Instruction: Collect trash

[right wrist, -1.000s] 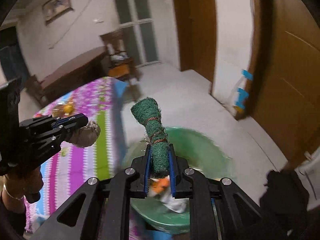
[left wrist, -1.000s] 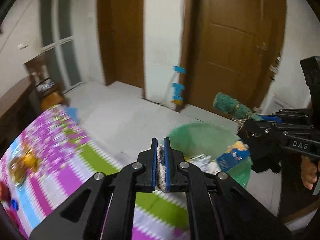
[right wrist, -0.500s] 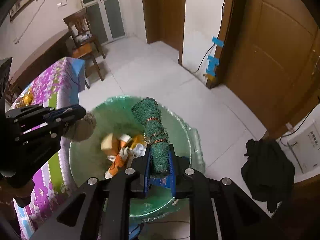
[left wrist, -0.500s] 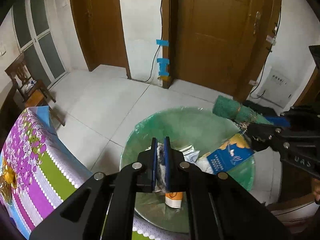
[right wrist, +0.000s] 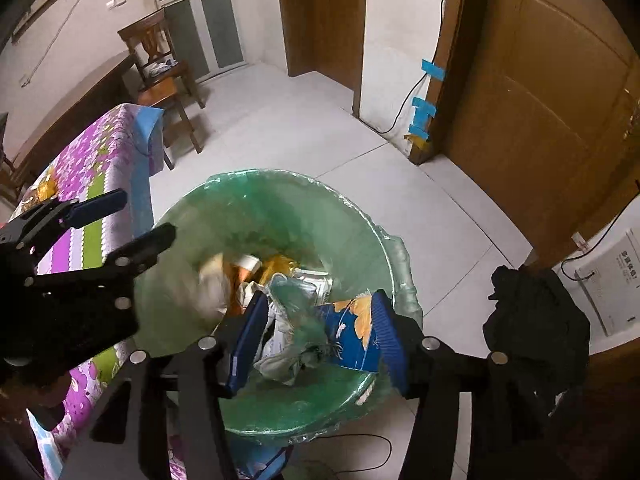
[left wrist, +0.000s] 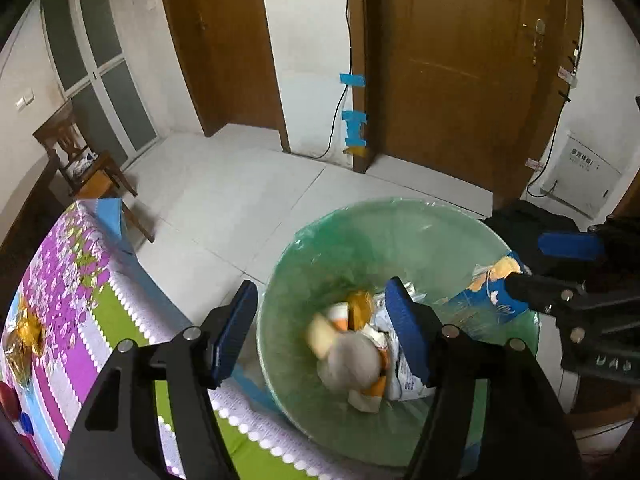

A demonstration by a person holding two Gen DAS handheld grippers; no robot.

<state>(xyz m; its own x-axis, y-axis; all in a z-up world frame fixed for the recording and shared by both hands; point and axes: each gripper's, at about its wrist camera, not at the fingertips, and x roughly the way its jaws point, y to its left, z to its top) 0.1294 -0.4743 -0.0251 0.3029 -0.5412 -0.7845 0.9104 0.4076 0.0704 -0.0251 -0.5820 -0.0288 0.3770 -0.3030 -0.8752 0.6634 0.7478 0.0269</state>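
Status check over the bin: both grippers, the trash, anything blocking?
Left gripper, right gripper: jaws opening, nothing pinched. Grey wad and green scrubber blurred, dropping into green-lined bin. Nothing blocking.

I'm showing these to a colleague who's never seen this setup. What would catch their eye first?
The green-lined trash bin on the white floor fills both views, with wrappers and a blue snack packet piled inside. Both the left gripper and right gripper hang over it, jaws opening, nothing between them. The purple flowered tablecloth glares beside it.

Both the left gripper (left wrist: 320, 320) and right gripper (right wrist: 318, 338) have black arms, silver screws and ribbed blue pads (left wrist: 404, 332).
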